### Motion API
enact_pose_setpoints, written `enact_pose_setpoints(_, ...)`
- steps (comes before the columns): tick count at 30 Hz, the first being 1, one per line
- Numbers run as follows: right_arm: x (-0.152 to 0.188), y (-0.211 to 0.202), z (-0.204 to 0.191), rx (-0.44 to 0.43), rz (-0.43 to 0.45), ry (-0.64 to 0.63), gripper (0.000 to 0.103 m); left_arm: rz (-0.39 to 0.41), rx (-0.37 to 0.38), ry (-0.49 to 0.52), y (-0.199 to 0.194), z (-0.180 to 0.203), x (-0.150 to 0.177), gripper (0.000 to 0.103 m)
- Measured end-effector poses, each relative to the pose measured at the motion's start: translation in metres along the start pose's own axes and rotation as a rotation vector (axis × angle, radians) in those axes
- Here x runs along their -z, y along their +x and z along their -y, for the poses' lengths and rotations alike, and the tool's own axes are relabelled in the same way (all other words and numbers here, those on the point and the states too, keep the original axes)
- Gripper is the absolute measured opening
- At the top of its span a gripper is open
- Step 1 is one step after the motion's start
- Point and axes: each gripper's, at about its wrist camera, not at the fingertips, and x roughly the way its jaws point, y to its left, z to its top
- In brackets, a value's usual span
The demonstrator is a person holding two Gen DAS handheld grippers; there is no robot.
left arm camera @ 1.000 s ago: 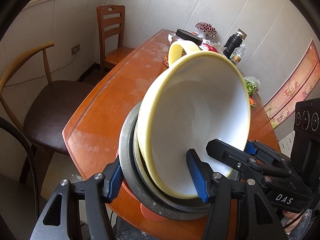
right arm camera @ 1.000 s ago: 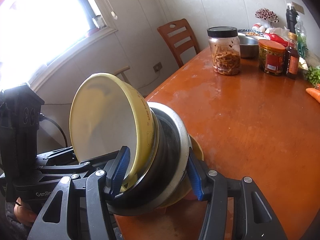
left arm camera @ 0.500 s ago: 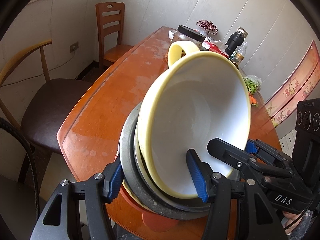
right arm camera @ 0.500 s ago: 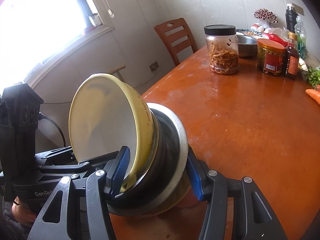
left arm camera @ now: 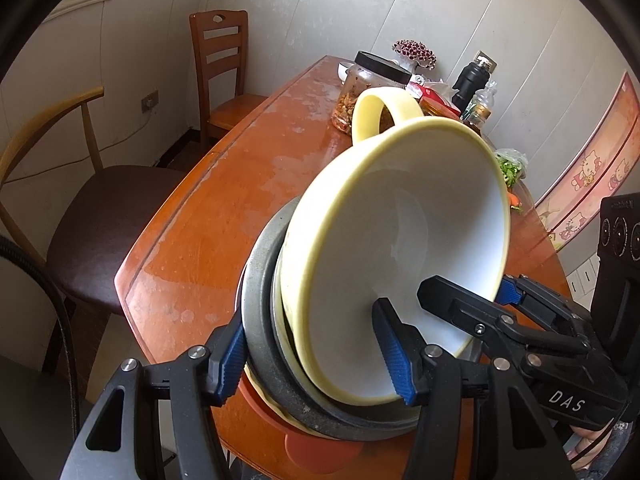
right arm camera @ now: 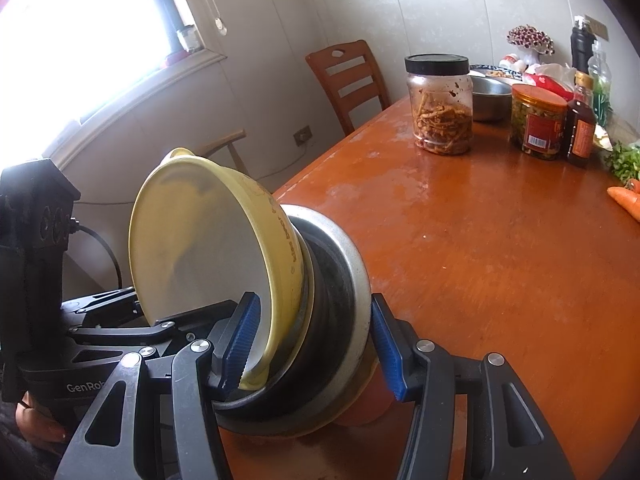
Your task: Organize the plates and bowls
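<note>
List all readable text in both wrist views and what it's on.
"DAS": right gripper body, left wrist view.
"GenRob", cut off: left gripper body, right wrist view.
Yellow bowl outer-wall print: unreadable.
Red jar label and dark bottle label: too small.

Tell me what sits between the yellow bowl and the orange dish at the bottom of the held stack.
A grey metal bowl nests between the yellow bowl and the orange dish; both wrist views show it.

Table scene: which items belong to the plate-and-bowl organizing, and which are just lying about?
Job:
yellow bowl
grey metal bowl
orange dish
left gripper
right gripper

Lying about:
black-lidded jar
orange-lidded jar
sauce bottle
carrot
</note>
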Motion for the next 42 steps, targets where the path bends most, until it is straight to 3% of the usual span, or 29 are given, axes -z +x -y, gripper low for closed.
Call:
enact_pose_setpoints(22, 0.0, -0.002, -0.001, 0.017, 0.007, -0.017, 0.057, 0.016, -0.018, 0.015, -0.003, 0.001, 0.001, 0.059)
enact_pose_setpoints(29, 0.0, -0.004, 0.0, 0.019, 0.016, -0.014, 0.066, 0.024, -0.025, 0.017, -0.005, 0.002, 0.002, 0.06)
enact_pose_setpoints(42, 0.001, -0.012, -0.001, 0.023, 0.039, -0.013, 0.072, 0.048, -0.036, 0.015, -0.015, 0.002, 0.004, 0.066)
